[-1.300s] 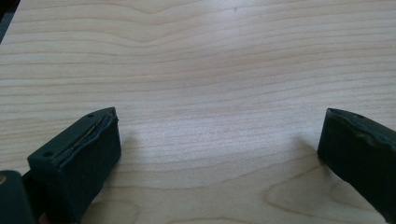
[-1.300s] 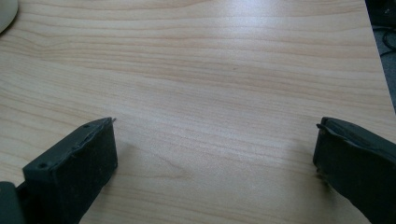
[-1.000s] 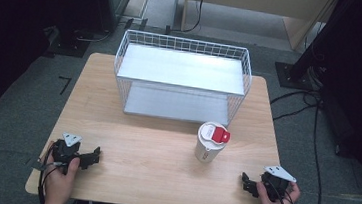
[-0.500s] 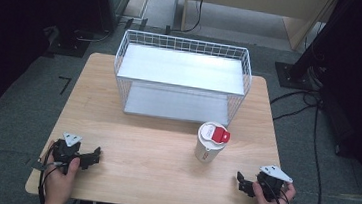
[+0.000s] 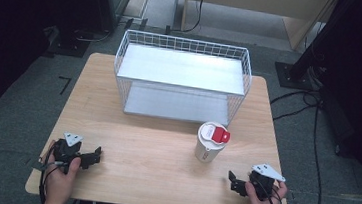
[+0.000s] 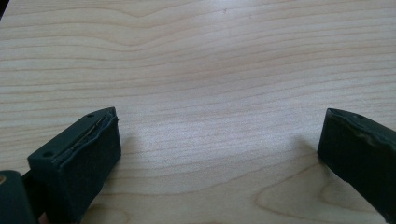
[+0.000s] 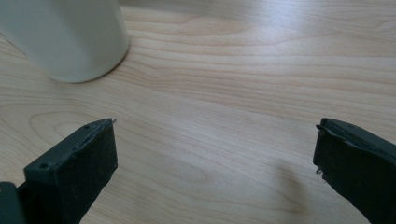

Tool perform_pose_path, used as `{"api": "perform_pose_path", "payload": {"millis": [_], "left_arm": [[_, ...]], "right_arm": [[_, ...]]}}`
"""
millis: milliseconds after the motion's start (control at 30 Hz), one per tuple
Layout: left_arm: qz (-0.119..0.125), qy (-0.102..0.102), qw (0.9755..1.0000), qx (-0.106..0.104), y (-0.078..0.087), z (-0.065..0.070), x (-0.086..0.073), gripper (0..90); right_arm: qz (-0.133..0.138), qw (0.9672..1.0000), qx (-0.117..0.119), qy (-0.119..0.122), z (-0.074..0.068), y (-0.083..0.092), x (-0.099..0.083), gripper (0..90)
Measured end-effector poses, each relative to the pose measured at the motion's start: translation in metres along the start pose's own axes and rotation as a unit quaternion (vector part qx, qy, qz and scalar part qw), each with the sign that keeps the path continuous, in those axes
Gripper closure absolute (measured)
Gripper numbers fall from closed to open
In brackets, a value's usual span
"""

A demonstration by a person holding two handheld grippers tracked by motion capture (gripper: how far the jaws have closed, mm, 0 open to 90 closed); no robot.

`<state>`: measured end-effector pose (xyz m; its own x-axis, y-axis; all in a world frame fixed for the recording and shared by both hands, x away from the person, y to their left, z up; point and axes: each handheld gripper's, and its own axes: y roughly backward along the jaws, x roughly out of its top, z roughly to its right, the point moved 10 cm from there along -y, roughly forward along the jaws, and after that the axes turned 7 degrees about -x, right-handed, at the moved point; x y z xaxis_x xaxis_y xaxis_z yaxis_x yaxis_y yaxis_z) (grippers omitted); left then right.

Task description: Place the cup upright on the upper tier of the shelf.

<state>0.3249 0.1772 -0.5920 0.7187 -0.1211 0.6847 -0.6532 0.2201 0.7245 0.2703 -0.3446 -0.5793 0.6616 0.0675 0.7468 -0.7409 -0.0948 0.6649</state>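
One white cylindrical cup w/ a white lid and red flip tab [image 5: 211, 142] stands upright on the light wooden table [image 5: 154, 154], right of centre, just in front of the right front corner of one white wire two-shelf rack [image 5: 181, 77]; cup and rack look close but whether they touch can't be told. Two claws total, one per hand. Right claw [image 5: 232, 181] sits low near the table's front edge, to the right of the cup and nearer the person, near it but apart, pointing left across the table. In the right gripper view the cup's base [image 7: 65, 37] shows at upper left, ahead of and outside the left-hand jaw, not between the jaws; right claw [image 7: 215, 154] is spread wide w/ bare wood between the jaws, grasping nothing. Left claw [image 5: 94, 155] is at the table's front left corner, well apart from the cup, pointing right. In the left gripper view the left claw [image 6: 219, 140] is likewise released, jaws wide, bare wood grain between them. Each claw carries one grey three-cornered plate on top, and a cable trails from each toward the person. Rack: both shelves bare, set at the table's far side, about centred. Grey carpet floor [image 5: 17, 116] around the table.
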Motion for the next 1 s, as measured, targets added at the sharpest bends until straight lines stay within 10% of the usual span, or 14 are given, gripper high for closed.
{"api": "perform_pose_path", "payload": {"millis": [1000], "left_arm": [[0.0,0.0,1.0,0.0,0.0,0.0,0.0,0.0]], "right_arm": [[0.035,0.9954,0.085,0.024,-0.071,-0.004,0.033,0.5]]}}
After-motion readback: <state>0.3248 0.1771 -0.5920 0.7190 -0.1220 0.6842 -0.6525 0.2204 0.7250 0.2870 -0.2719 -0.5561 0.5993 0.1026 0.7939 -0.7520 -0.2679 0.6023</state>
